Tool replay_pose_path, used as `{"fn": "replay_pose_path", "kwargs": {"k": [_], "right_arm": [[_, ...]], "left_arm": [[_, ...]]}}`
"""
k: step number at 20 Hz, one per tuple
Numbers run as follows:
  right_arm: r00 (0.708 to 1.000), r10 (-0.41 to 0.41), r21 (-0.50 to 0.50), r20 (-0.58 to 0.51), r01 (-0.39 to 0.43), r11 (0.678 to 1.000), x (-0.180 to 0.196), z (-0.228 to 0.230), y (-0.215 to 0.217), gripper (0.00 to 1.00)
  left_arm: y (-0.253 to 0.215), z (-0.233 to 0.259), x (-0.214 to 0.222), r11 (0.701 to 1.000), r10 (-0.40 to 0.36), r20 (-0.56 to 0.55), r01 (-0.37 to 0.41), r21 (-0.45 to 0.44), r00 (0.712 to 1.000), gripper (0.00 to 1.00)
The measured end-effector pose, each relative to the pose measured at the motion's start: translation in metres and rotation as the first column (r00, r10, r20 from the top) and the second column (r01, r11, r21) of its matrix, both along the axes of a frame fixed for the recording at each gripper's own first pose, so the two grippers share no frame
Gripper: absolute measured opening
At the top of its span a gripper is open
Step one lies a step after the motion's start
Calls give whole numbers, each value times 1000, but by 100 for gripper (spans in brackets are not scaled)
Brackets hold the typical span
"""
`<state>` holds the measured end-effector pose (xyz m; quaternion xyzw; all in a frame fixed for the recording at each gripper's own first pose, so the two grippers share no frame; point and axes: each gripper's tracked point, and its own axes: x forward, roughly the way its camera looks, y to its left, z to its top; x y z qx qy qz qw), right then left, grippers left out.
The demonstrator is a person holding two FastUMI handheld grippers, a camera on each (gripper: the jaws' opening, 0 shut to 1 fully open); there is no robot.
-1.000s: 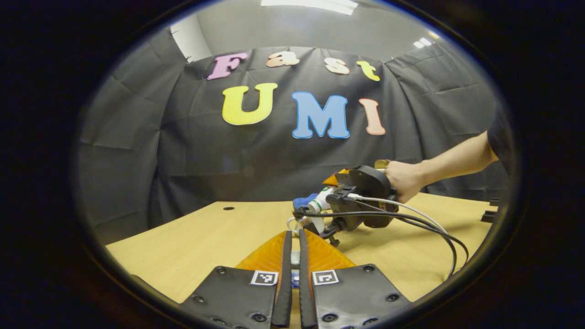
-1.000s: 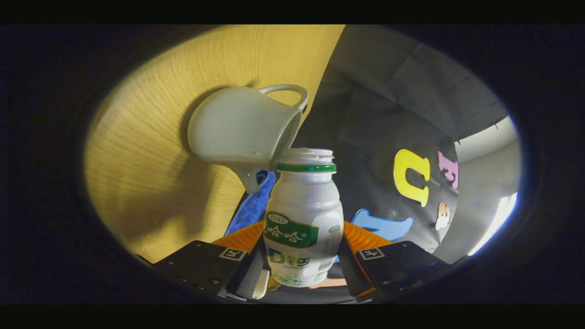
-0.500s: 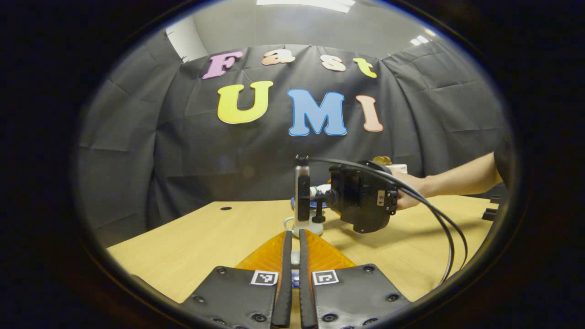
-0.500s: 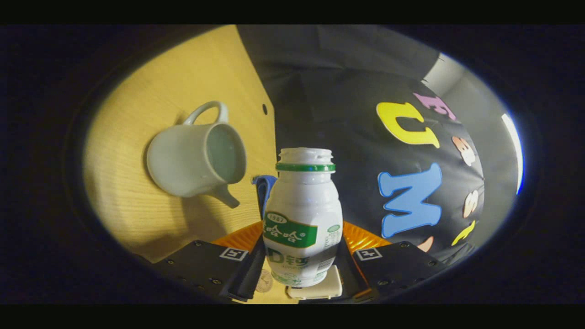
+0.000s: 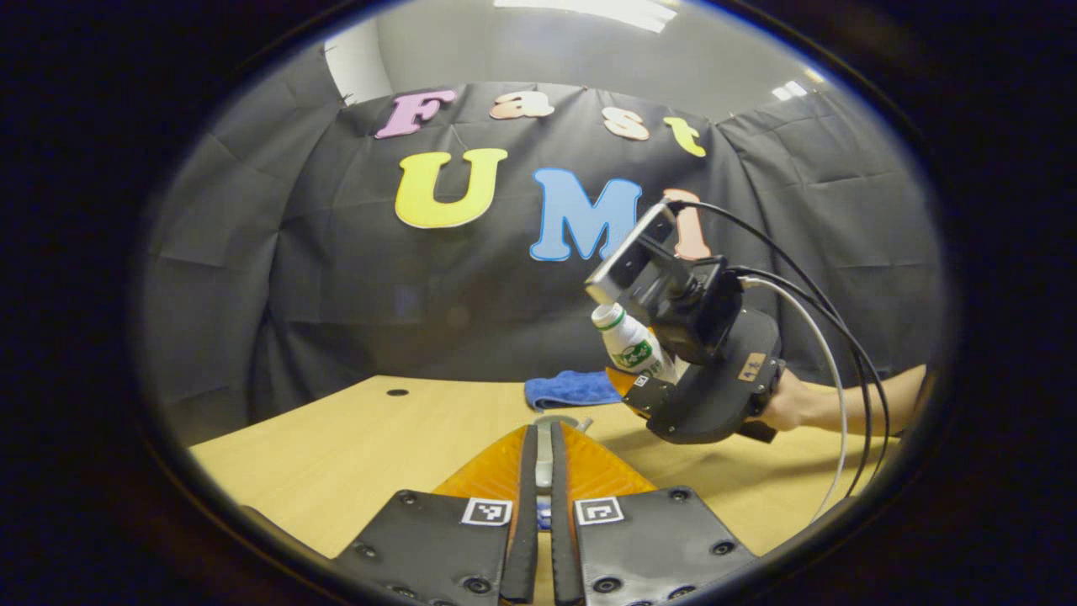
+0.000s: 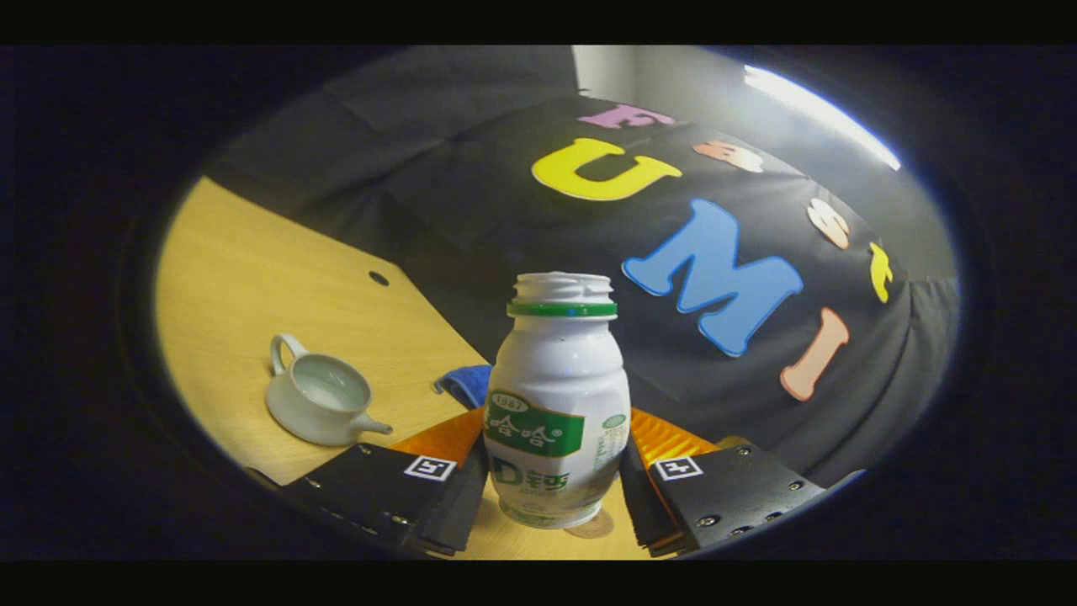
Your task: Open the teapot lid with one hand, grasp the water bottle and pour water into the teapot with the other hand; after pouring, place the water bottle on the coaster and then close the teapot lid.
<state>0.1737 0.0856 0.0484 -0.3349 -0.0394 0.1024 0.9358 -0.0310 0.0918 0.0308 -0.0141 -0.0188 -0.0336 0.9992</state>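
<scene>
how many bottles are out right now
1. The water bottle is clamped between the right gripper fingers, held up off the table, right of the teapot. The left gripper view shows the same bottle. Others may sit outside both views.

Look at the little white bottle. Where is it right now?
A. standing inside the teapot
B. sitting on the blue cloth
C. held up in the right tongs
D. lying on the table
C: the right tongs clamp the bottle on both sides, up above the table.

Table (image 6: 252, 278): teapot (image 6: 320, 410), perhaps cloth (image 5: 572, 390).
</scene>
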Motion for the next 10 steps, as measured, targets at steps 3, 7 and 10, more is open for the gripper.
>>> {"fn": "replay_pose_path", "kwargs": {"k": [3,7,10], "right_arm": [[996,22,162,-81,-8,987,2,0,-10,71],[988,37,330,-150,15,944,-10,-9,-36,71],[988,25,440,-151,45,897,-17,-3,-61,70]], "left_arm": [[-7,7,30,999,-17,2,17,33,1000,17],[-16,16,61,998,-48,18,47,29,999,10],[-17,23,87,998,-58,21,58,-9,998,13]]}}
